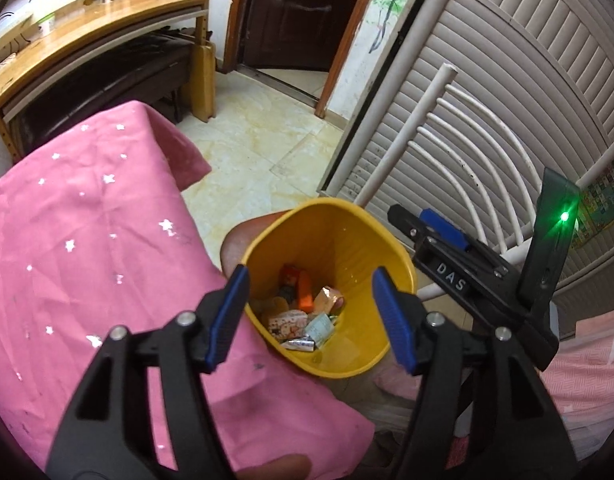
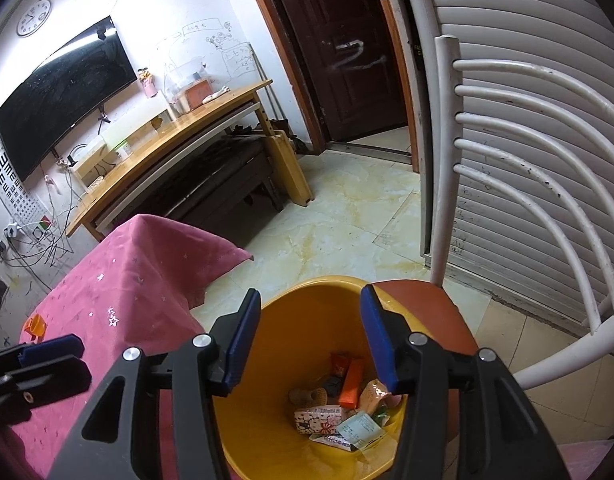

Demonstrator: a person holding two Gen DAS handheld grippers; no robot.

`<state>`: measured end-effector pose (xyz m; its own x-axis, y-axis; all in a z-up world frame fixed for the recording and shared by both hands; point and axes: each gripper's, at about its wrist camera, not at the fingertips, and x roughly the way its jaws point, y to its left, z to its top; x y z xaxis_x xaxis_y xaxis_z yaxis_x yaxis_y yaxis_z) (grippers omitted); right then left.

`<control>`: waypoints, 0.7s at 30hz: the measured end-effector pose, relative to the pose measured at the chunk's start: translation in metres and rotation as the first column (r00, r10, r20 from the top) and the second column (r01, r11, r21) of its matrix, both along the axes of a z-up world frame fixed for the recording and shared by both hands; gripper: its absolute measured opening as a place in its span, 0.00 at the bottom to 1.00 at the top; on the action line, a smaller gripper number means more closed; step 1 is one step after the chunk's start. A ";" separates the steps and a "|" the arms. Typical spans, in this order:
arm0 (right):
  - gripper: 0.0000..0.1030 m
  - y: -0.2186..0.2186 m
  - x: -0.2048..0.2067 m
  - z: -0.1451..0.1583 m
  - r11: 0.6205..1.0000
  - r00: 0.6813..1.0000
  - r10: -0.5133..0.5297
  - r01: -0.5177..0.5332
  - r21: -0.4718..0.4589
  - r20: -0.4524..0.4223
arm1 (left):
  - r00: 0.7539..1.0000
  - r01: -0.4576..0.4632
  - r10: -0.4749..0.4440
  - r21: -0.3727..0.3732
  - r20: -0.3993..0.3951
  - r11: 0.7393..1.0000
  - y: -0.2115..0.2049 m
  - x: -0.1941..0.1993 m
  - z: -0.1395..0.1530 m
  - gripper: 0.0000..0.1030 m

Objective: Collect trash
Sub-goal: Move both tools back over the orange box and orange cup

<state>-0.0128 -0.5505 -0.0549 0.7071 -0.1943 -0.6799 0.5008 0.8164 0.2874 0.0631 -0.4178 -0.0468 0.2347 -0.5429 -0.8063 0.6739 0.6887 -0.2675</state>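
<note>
While both claws gape empty — left gripper, right gripper — yellow bin stands upright, mouth up, wrappers inside.

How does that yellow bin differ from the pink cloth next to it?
The yellow bin is a rigid, plain, open container holding wrappers; the pink cloth is soft, wrinkled and star-dotted, draped flat over a table. The bin stands lower, on a red seat. Both are brightly coloured.
</note>
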 end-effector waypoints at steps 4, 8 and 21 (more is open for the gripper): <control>0.45 0.009 0.003 0.003 1.000 1.000 0.026 -0.026 -0.013 0.006 | 1.000 -0.020 0.020 -0.014 0.003 1.000 0.016 0.005 0.005 0.59; 0.48 0.021 0.009 0.008 0.998 0.998 0.060 -0.060 -0.022 0.015 | 0.999 -0.049 0.050 -0.028 0.017 0.998 0.036 0.011 0.011 0.61; 0.57 0.082 0.041 0.021 0.981 0.983 0.185 -0.184 -0.057 0.018 | 0.972 -0.213 0.217 -0.051 0.094 0.976 0.133 0.044 0.031 0.75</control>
<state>0.0283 -0.4684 -0.0336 0.7494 -0.0959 -0.6552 0.3340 0.9091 0.2489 0.1072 -0.2848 -0.0154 0.4267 -0.5026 -0.7519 0.5355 0.8104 -0.2377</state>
